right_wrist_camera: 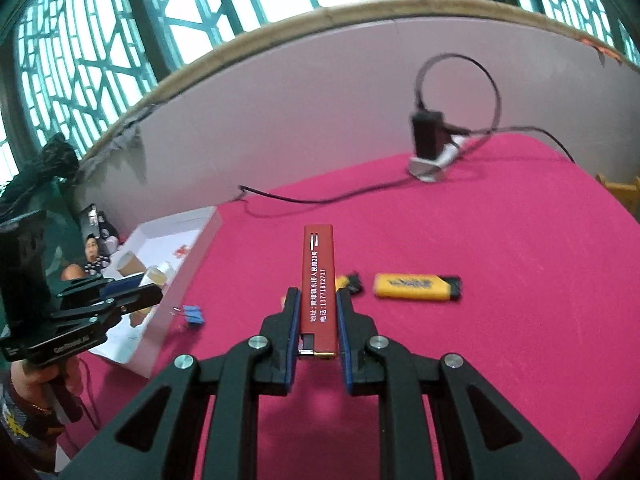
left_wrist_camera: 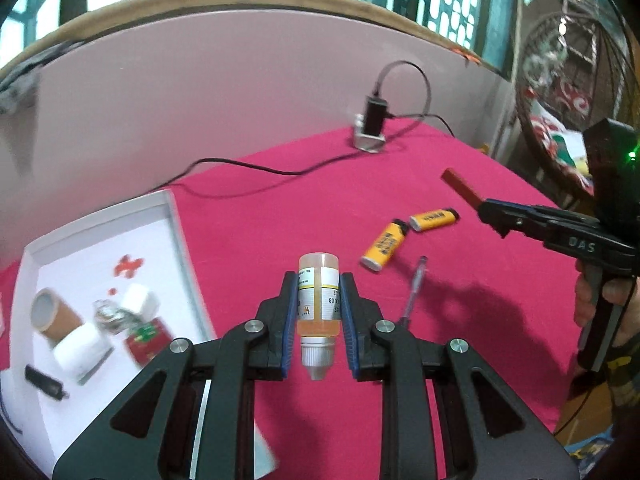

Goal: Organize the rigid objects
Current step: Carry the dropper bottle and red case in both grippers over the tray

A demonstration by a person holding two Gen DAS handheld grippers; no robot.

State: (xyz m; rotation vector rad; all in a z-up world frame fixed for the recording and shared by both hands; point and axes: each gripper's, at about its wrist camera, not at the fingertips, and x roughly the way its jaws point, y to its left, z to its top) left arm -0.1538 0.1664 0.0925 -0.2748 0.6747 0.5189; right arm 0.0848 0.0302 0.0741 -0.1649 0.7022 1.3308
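From the left wrist we see our left gripper [left_wrist_camera: 319, 312] clamped on a small orange bottle [left_wrist_camera: 319, 296], cap toward us, above the pink cloth [left_wrist_camera: 280, 200]. The white tray [left_wrist_camera: 176, 216] lies to its left, two yellow lighters [left_wrist_camera: 434, 219] and a pen [left_wrist_camera: 414, 292] to its right.

From the right wrist we see our right gripper [right_wrist_camera: 317, 312] pinching a red lighter [right_wrist_camera: 318, 280], lifted over the cloth near one yellow lighter.
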